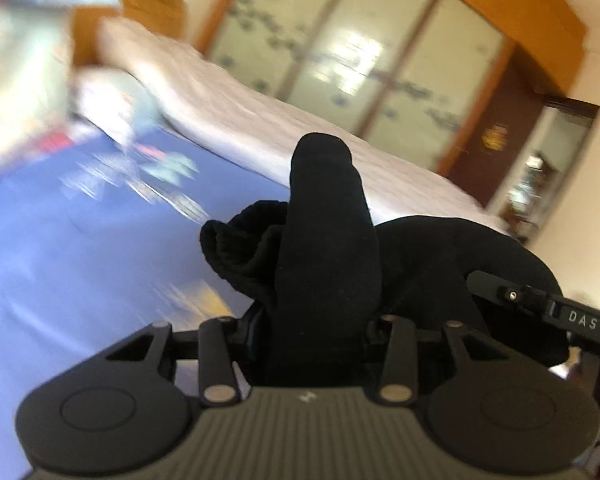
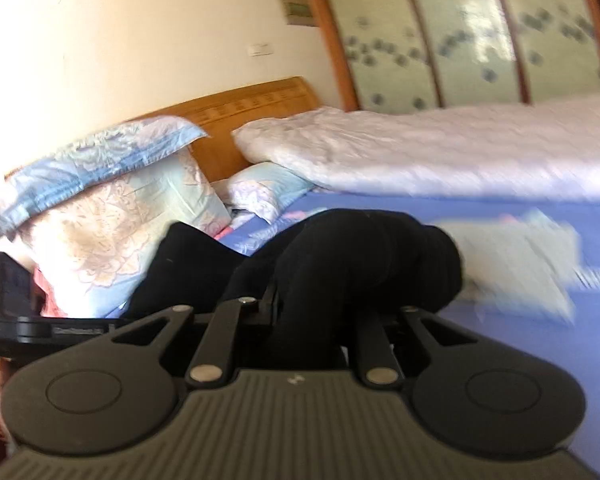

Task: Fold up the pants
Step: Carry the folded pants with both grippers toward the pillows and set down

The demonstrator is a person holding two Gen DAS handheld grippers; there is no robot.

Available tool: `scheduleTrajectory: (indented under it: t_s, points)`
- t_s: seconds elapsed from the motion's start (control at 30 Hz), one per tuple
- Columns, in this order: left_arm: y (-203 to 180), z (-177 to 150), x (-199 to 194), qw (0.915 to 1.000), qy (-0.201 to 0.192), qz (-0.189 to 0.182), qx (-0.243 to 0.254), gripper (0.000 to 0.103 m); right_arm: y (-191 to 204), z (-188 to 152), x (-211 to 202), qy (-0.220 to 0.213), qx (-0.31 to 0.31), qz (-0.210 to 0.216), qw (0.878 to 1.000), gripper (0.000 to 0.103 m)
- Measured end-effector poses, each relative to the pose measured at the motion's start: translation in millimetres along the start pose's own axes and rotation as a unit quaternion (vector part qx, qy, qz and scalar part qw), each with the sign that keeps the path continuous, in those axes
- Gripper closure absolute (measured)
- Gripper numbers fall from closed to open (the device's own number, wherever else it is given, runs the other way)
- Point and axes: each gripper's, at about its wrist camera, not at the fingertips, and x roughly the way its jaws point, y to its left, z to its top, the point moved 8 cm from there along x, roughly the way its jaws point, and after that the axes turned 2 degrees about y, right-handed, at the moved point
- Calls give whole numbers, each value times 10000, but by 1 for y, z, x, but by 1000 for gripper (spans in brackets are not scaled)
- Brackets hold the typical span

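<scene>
The black pants [image 1: 332, 208] are bunched up and held off the blue bed sheet [image 1: 80, 240]. My left gripper [image 1: 324, 292] is shut on a thick fold of them. The cloth stands up between the jaws and hides the fingertips. Part of the other gripper's body [image 1: 540, 304] shows at the right, against the same cloth. In the right wrist view the pants [image 2: 364, 248] hump over my right gripper [image 2: 320, 304], which is shut on them with its fingers covered. The left gripper's body [image 2: 4, 304] shows at the left edge.
A white quilt [image 2: 440, 148] lies folded along the far side of the bed. Patterned pillows [image 2: 100, 208] are stacked against the wooden headboard [image 2: 252, 100]. Sliding wardrobe doors [image 1: 360, 60] stand behind the bed. Both views are blurred.
</scene>
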Motion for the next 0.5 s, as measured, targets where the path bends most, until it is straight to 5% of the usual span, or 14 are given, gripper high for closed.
scheduleTrajectory:
  t_s: [0.23, 0.33, 0.4, 0.47, 0.5]
  points:
    - [92, 34, 91, 9894, -181, 1441, 21, 64, -1, 13, 170, 606, 307, 138, 9976, 85]
    - [133, 17, 125, 9828, 168, 1808, -339, 62, -4, -17, 227, 994, 608, 93, 9931, 84]
    - [153, 6, 134, 9759, 220, 2109, -518, 48, -9, -43, 252, 1264, 707, -171, 9893, 78]
    - [157, 5, 130, 9735, 196, 2188, -635, 31, -20, -56, 255, 1139, 883, -521, 9882, 40]
    - [156, 5, 124, 9732, 195, 2182, -696, 31, -26, -60, 249, 1104, 1084, -600, 9861, 31]
